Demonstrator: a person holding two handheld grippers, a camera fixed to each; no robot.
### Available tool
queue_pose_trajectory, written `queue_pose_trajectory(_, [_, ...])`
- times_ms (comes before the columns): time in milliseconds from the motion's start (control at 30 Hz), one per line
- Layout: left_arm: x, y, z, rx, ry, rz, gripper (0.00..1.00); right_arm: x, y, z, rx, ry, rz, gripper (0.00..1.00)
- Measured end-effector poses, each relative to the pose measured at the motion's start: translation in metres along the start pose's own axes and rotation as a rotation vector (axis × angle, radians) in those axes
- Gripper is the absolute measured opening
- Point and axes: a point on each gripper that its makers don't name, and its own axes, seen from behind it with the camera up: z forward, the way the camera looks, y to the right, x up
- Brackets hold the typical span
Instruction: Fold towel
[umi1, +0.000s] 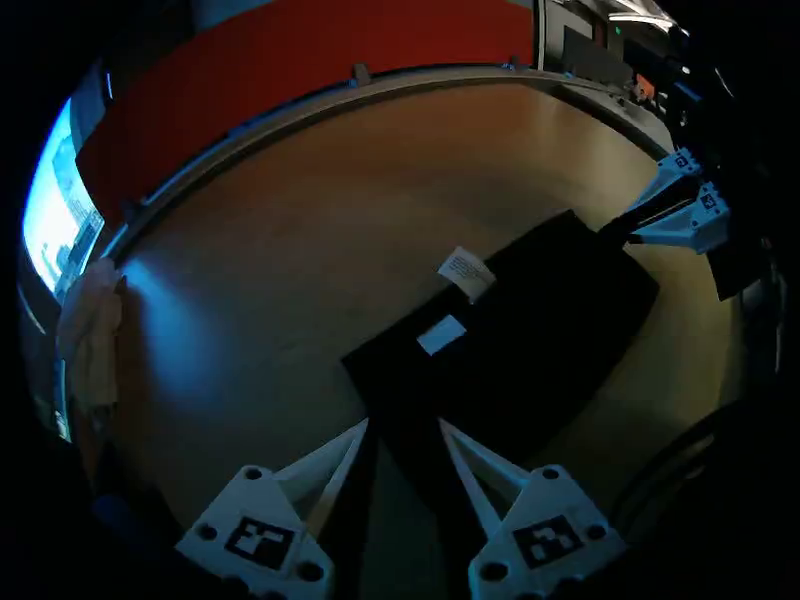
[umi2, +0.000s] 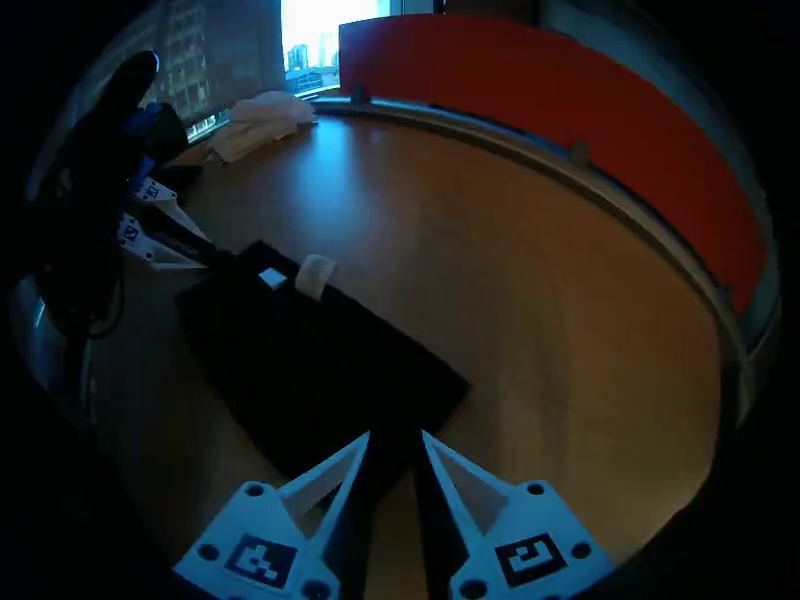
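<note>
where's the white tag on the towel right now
In the left gripper view, the white tag sticks out from the left edge of the black towel onto the wooden table.

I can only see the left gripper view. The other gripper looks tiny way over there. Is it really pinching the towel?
Observer: Yes. Up close in the right gripper view, the right gripper has the dark towel pinched between its jaws, at that corner.
Operator: And how does my left one look from there?
Observer: The left gripper sits at the opposite end, near the white tag, its jaws meeting on the towel's corner.
</note>
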Motion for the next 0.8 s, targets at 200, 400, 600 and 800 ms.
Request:
queue_pose_trajectory(200, [0.002, -0.009, 0.006, 0.04, 0.001, 0.025, 0.46, 0.002, 0.01, 0.007, -0.034, 0.0, 0.009, 0.28])
queue_pose_trajectory(400, [0.008, -0.021, 0.007, 0.07, 0.009, 0.029, 0.56, 0.009, 0.021, 0.011, -0.066, 0.007, 0.02, 0.36])
queue_pose_trajectory(600, [0.013, -0.033, 0.004, 0.095, 0.02, 0.007, 0.69, 0.01, 0.029, 0.009, -0.085, 0.008, 0.015, 0.46])
queue_pose_trajectory(800, [0.012, -0.039, 0.001, 0.099, 0.017, -0.012, 0.69, 0.008, 0.031, 0.006, -0.093, 0.006, 0.013, 0.64])
